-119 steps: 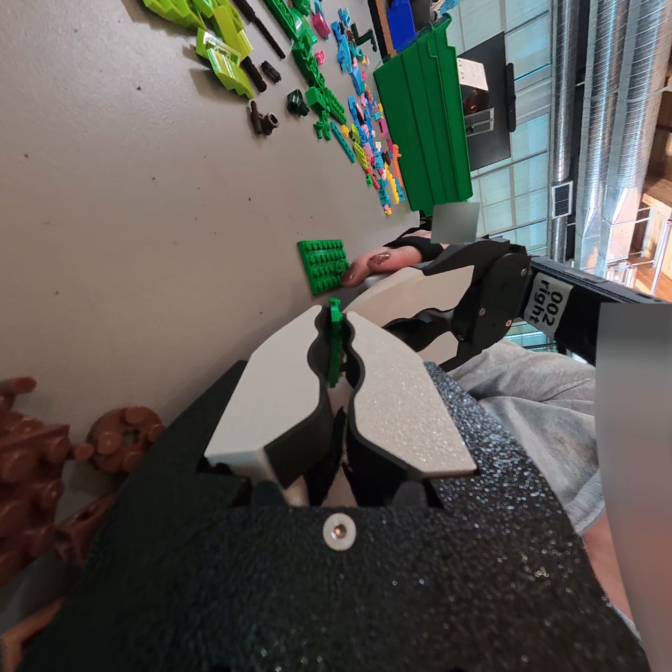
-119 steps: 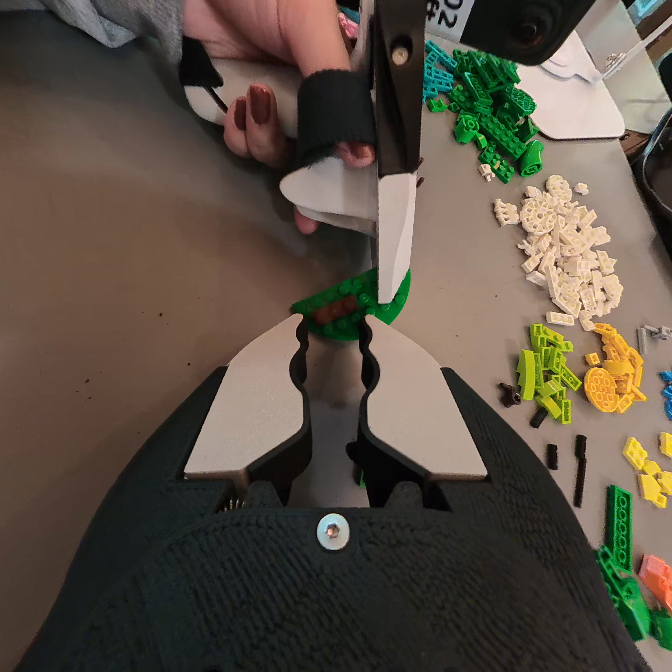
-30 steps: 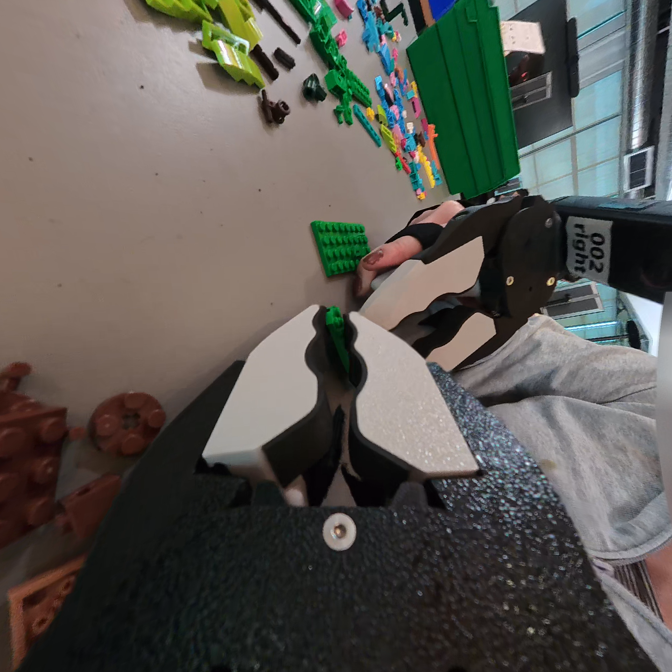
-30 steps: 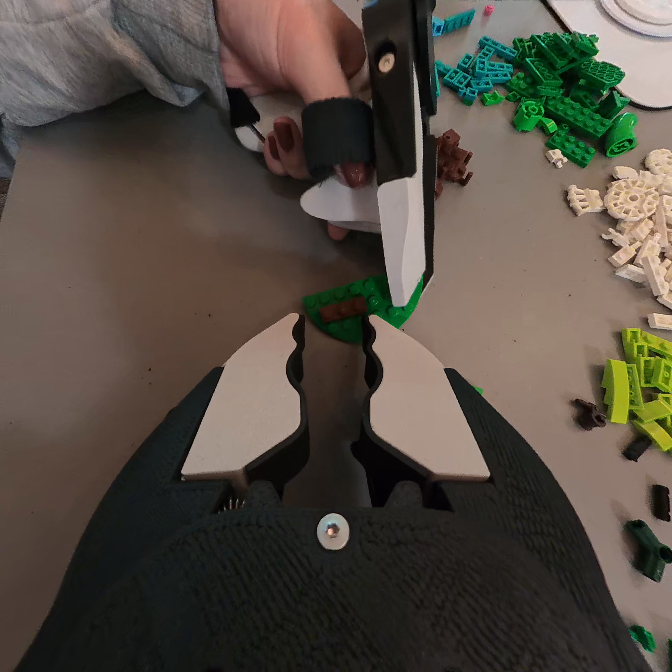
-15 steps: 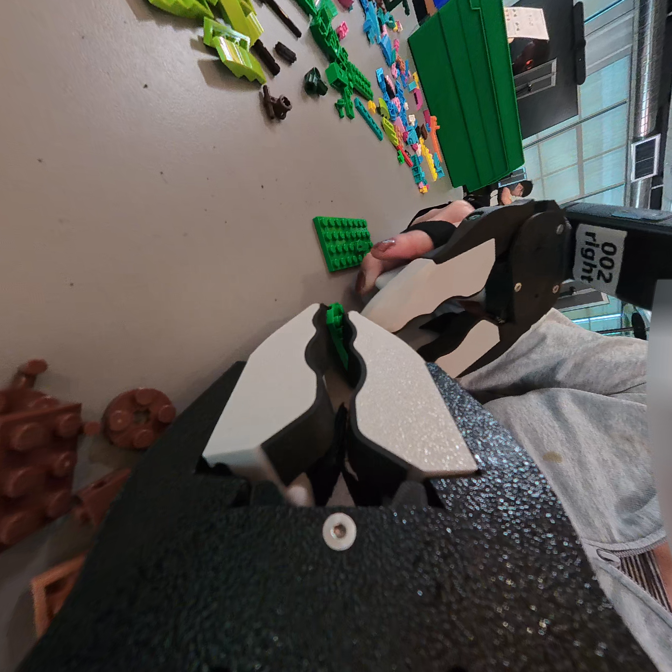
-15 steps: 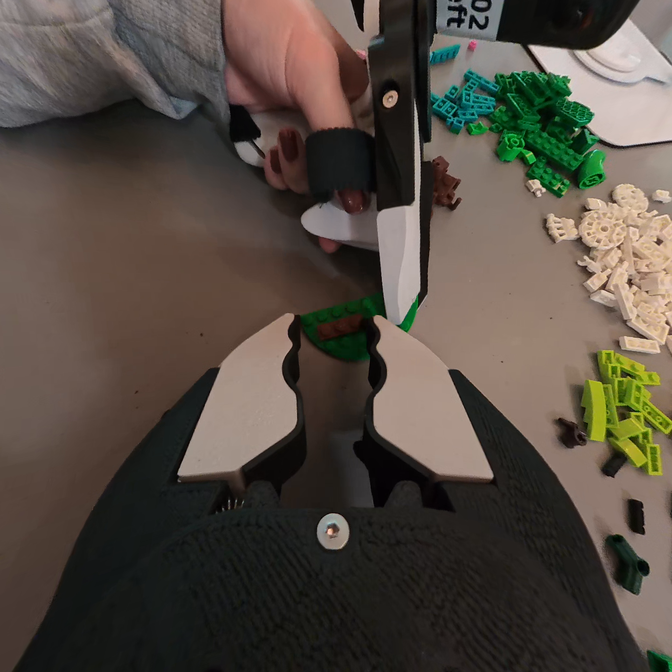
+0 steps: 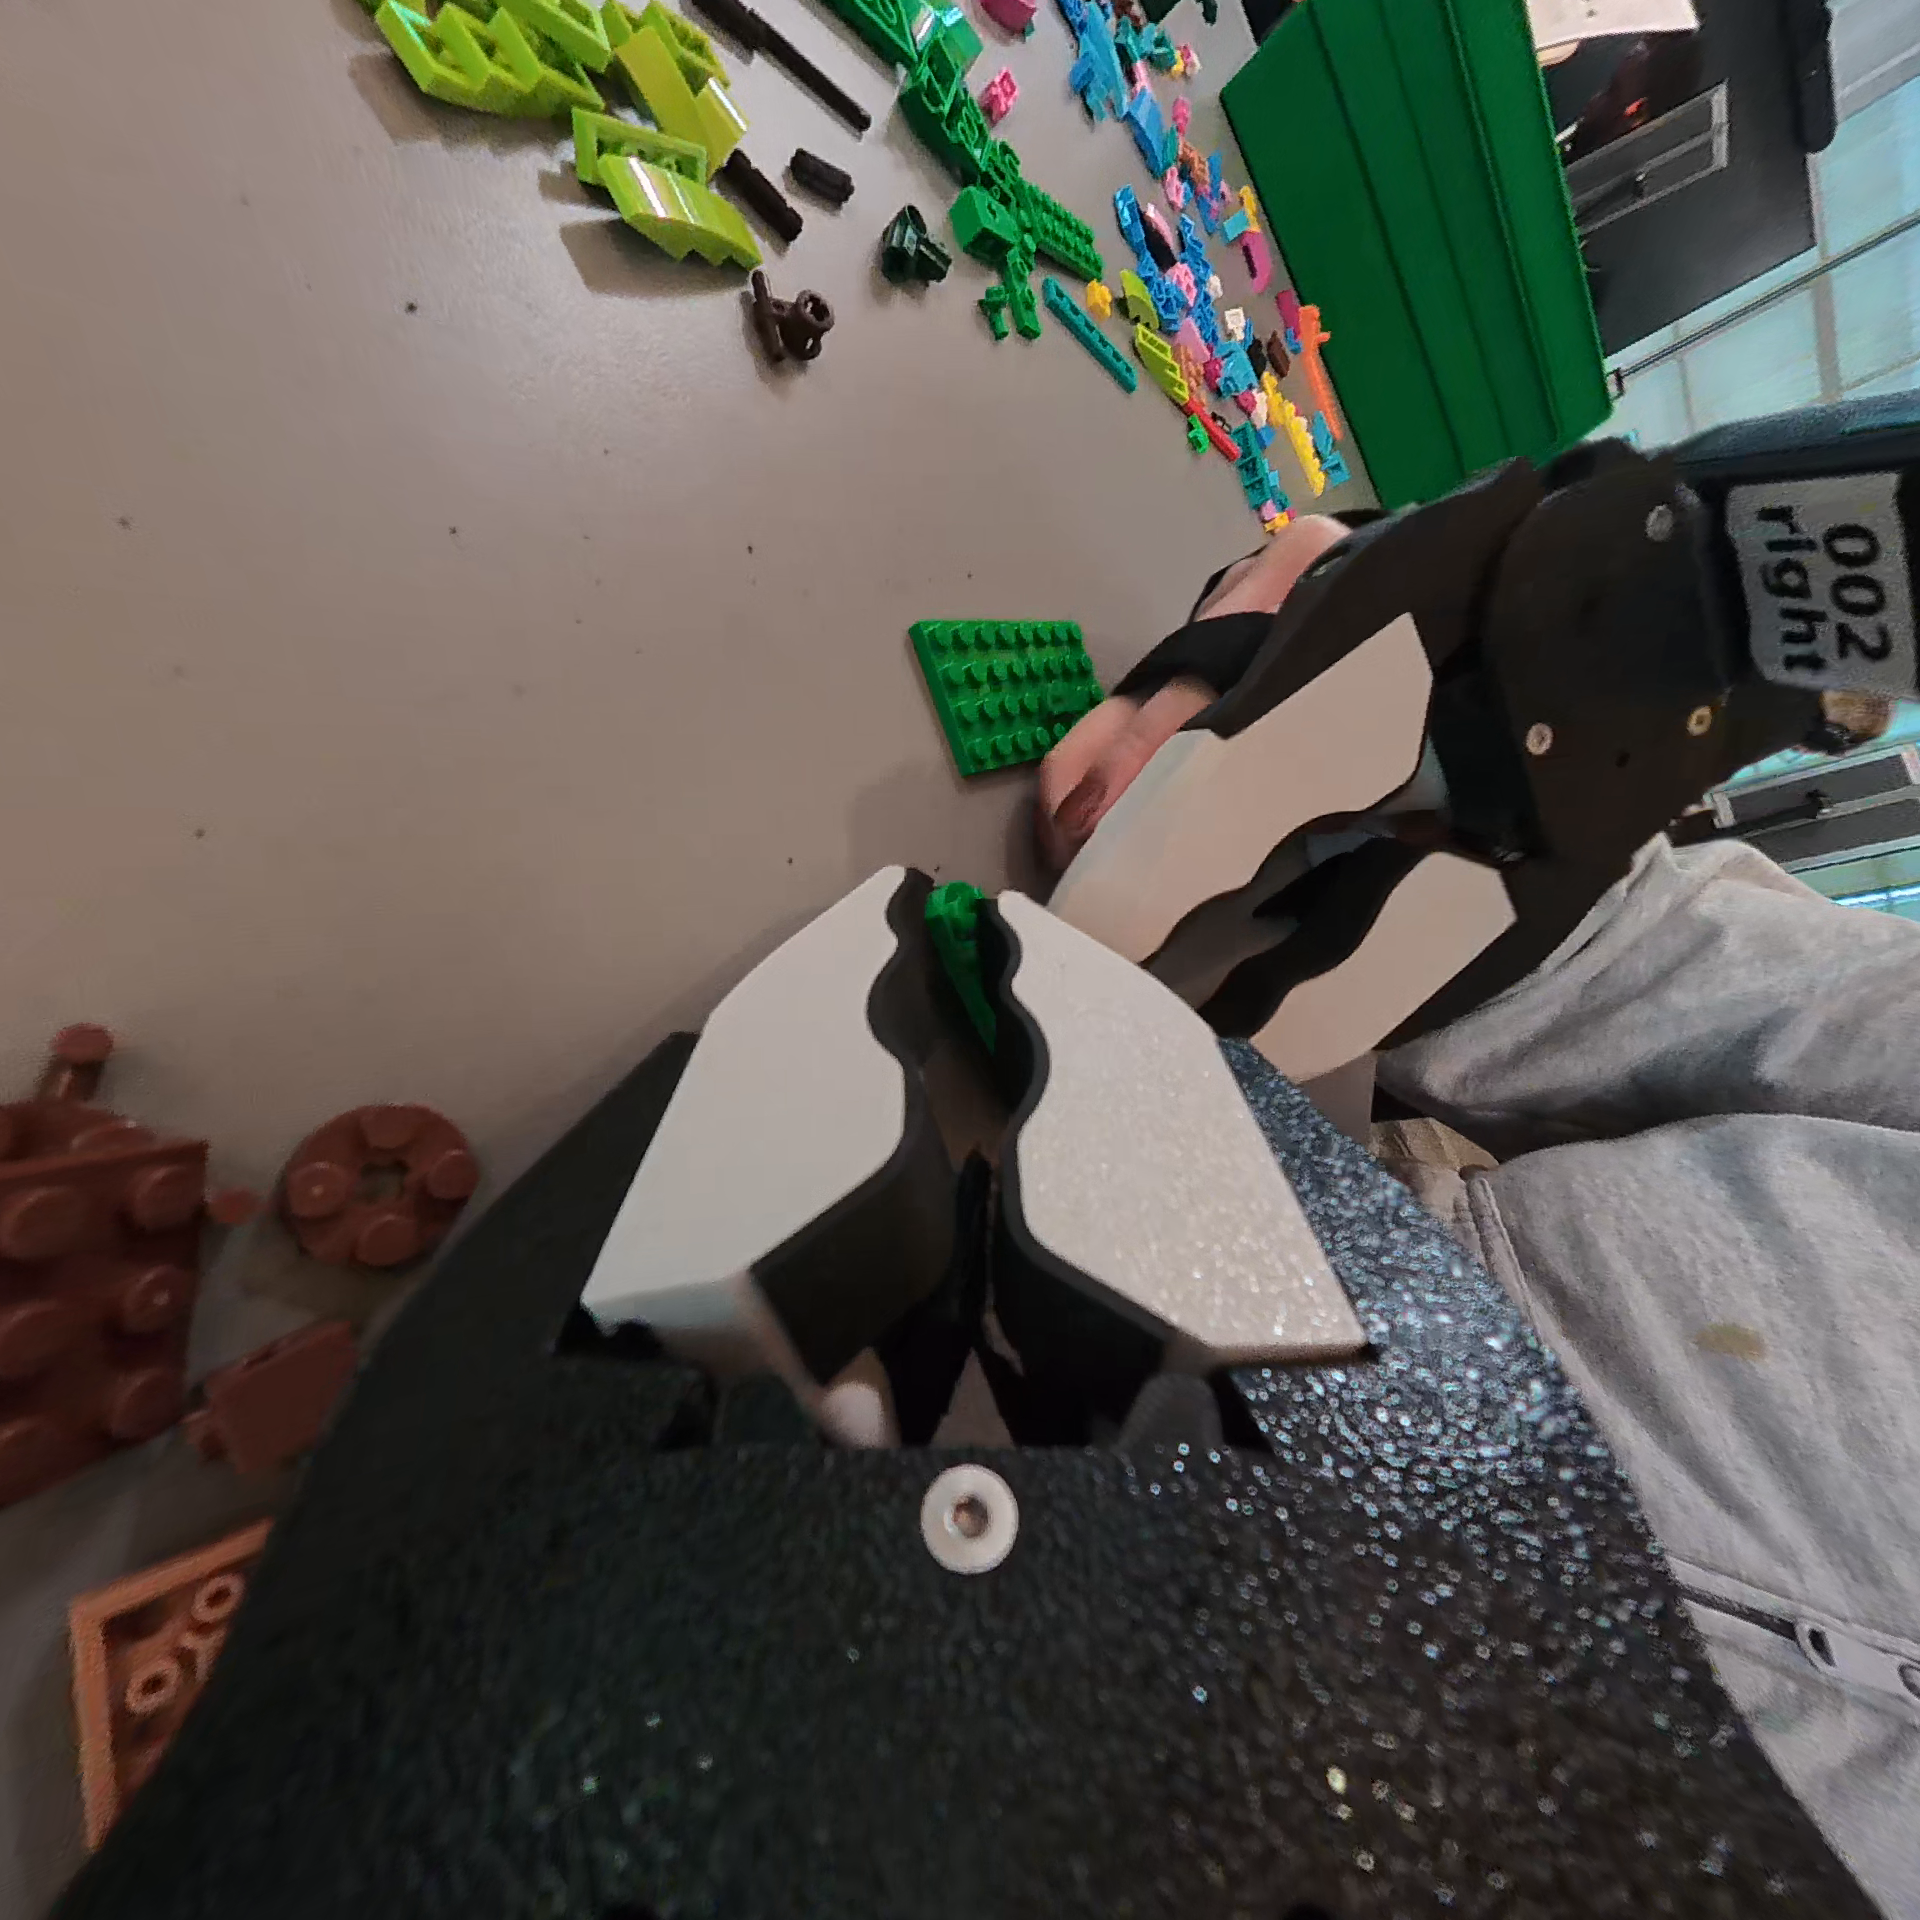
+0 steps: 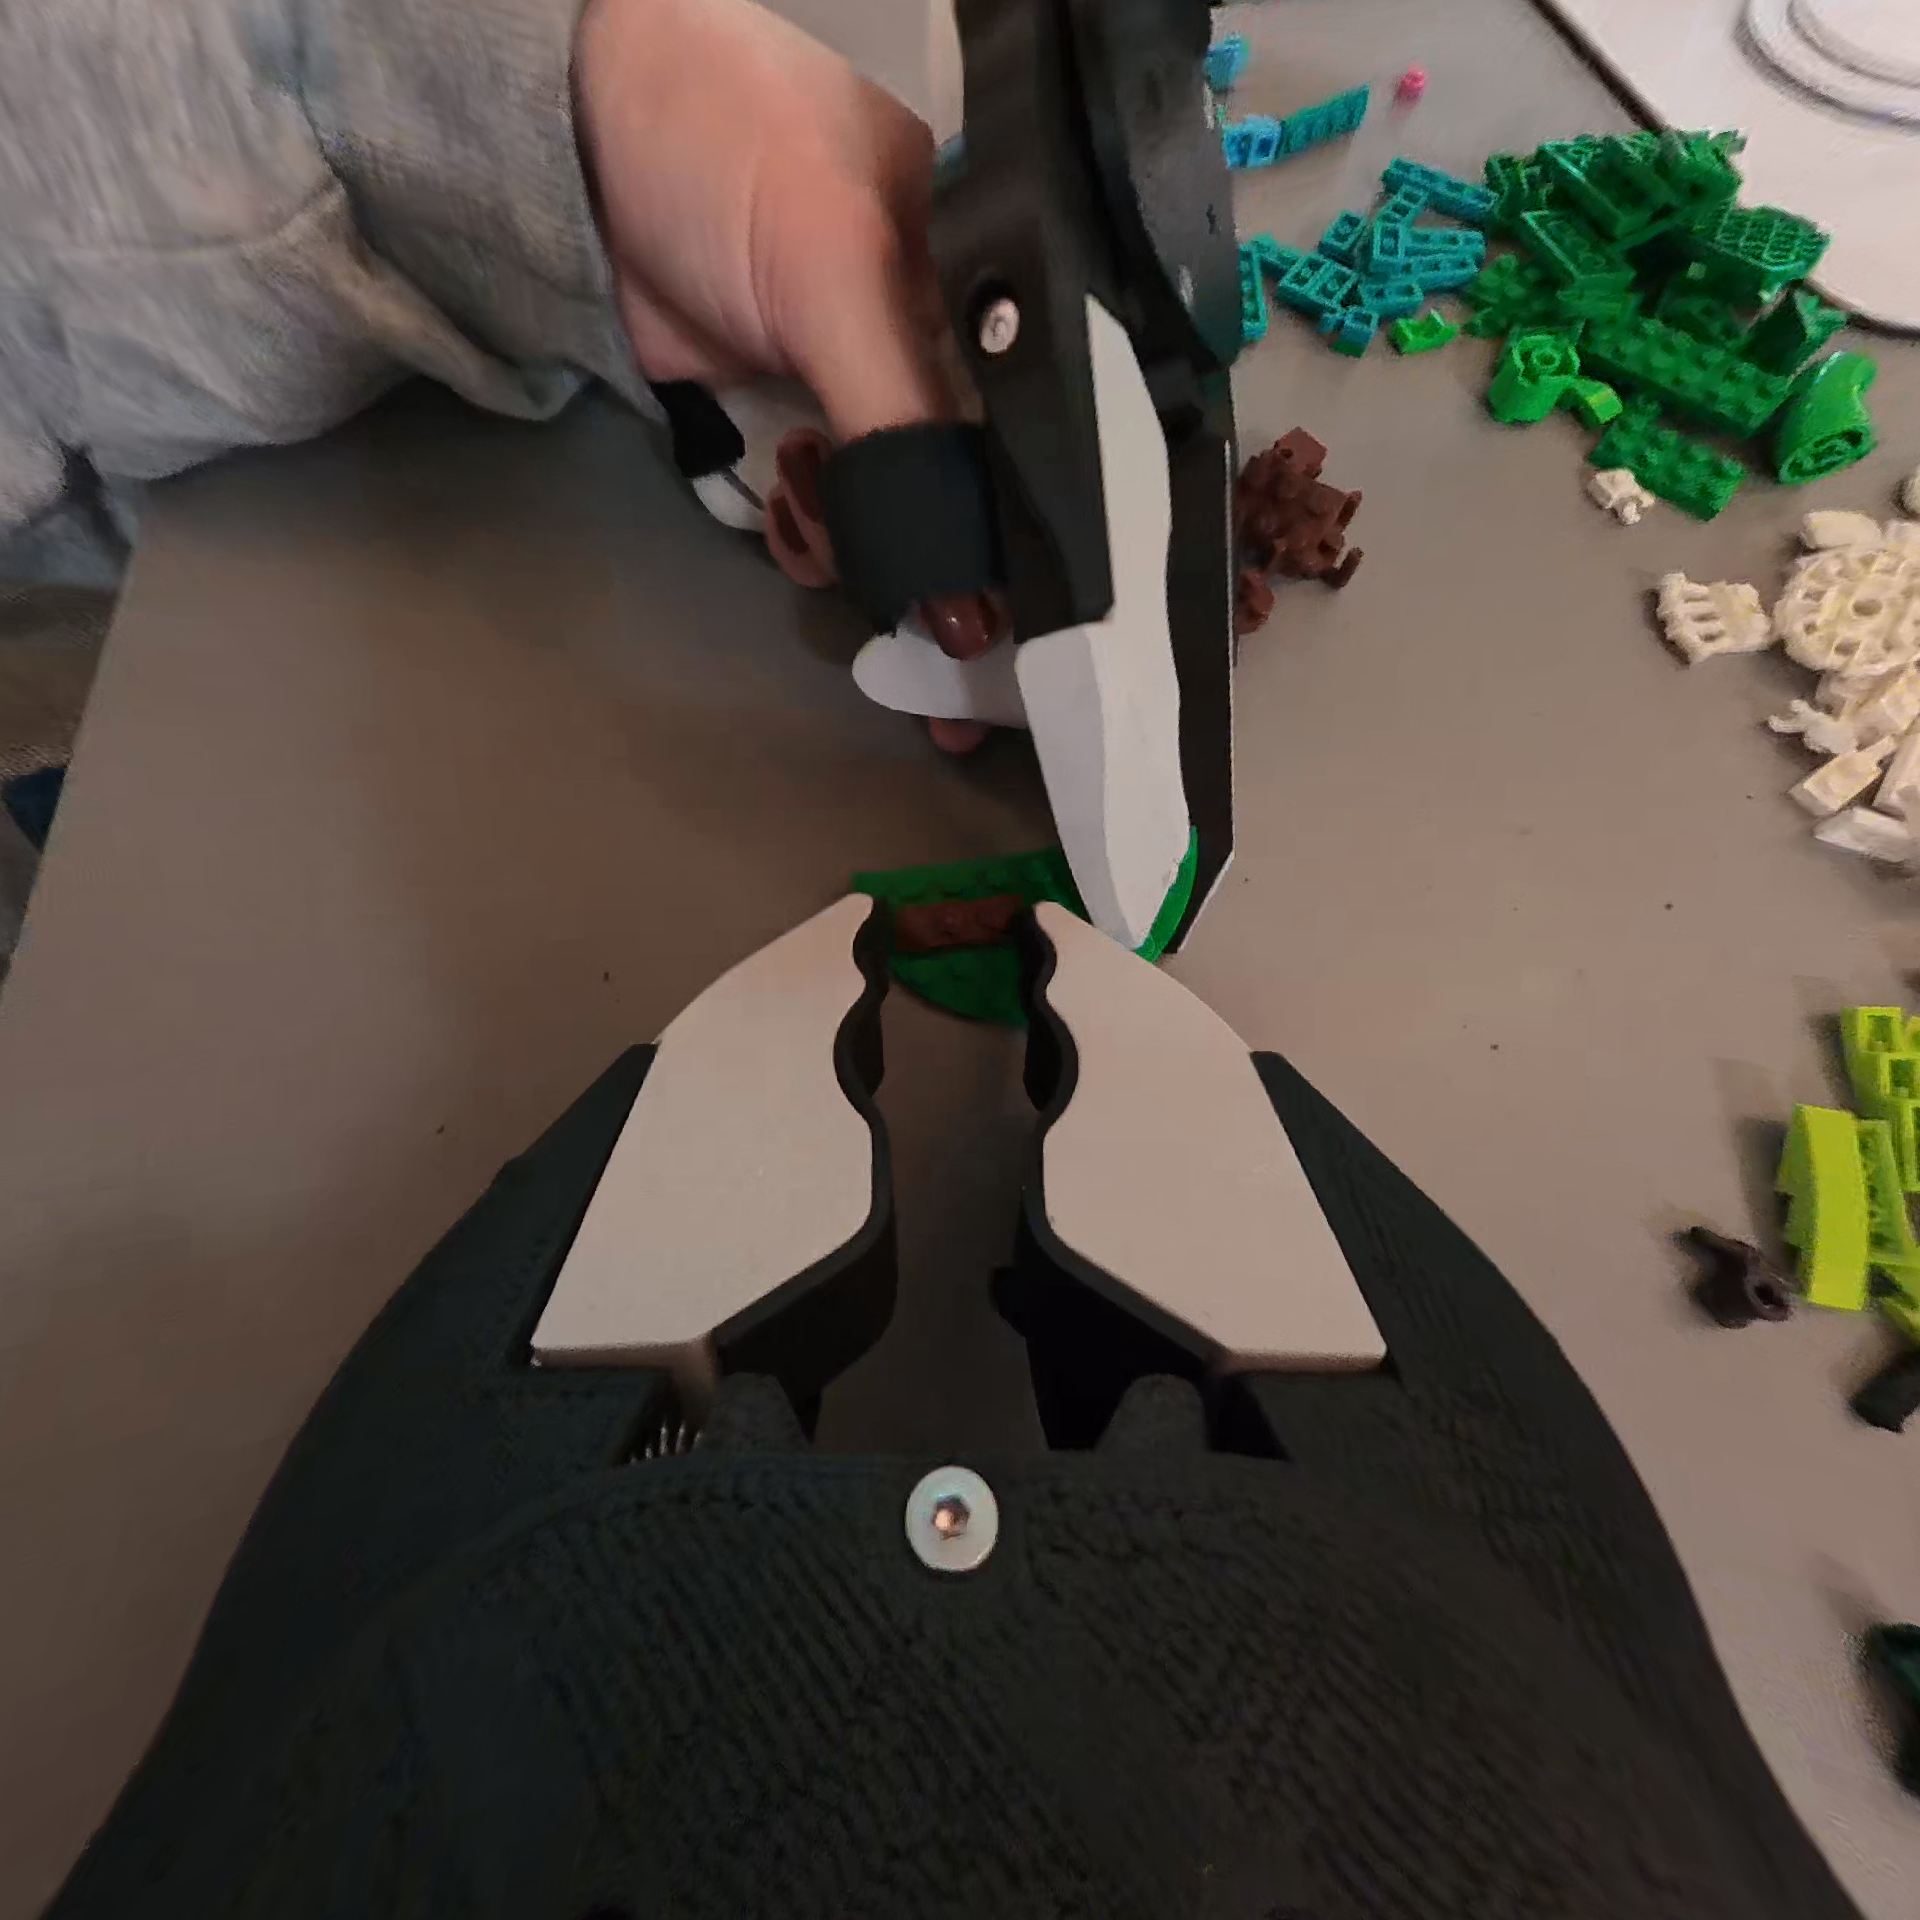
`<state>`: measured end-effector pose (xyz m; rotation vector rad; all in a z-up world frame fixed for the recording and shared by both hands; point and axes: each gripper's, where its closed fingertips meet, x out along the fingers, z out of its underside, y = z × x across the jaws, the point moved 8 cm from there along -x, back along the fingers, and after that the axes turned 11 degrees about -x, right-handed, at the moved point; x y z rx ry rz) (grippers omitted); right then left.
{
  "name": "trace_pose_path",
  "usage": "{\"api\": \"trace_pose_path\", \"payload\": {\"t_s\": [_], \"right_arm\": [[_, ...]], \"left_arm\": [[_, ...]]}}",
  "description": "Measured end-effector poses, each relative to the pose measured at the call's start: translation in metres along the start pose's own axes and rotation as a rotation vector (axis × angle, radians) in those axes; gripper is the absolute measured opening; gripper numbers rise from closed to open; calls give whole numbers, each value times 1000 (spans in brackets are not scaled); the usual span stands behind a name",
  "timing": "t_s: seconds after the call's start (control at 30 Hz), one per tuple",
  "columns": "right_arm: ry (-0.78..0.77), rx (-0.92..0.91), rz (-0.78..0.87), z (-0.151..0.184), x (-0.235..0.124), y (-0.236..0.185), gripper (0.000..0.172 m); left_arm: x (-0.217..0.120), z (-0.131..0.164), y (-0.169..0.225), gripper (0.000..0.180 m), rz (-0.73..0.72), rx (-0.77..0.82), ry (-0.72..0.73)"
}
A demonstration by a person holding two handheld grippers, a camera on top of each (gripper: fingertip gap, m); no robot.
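Fingers of the left gripper pinch a green plate on edge near the table's middle, while the right gripper narrowly brackets its brown brick, contact unclear.

A matte grey-brown bench fills most of both views, its surface flecked with small dark specks. At its far edge stands a green ribbed panel. Beyond that is a dark screen-like unit and large glazed windows with pale daylight coming through. In the right wrist view a white flat mat lies on the far corner of the bench.
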<state>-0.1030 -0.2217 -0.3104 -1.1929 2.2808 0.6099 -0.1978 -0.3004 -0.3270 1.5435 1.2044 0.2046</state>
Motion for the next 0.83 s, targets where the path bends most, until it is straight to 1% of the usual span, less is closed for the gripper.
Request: {"api": "trace_pose_path", "payload": {"t_s": [0.1, 0.2, 0.27, 0.37, 0.5, 0.83], "right_arm": [[-16, -18, 25, -1, 2, -2, 25], [-78, -56, 59, -4, 4, -3, 24], [-108, -44, 41, -6, 4, -3, 26], [-79, 18, -32, -6, 2, 1, 25], [-12, 70, -97, -2, 0, 4, 24], [59, 100, -164, 1, -3, 6, 25]], "left_arm": [[0, 0, 0, 7, -12, -4, 6], [0, 0, 0, 7, -29, 7, 16], [0, 0, 1, 7, -45, 24, 24], [1, 2, 3, 7, -70, 70, 28], [1, 4, 5, 8, -67, 88, 17], [3, 6, 7, 8, -64, 119, -2]]}}
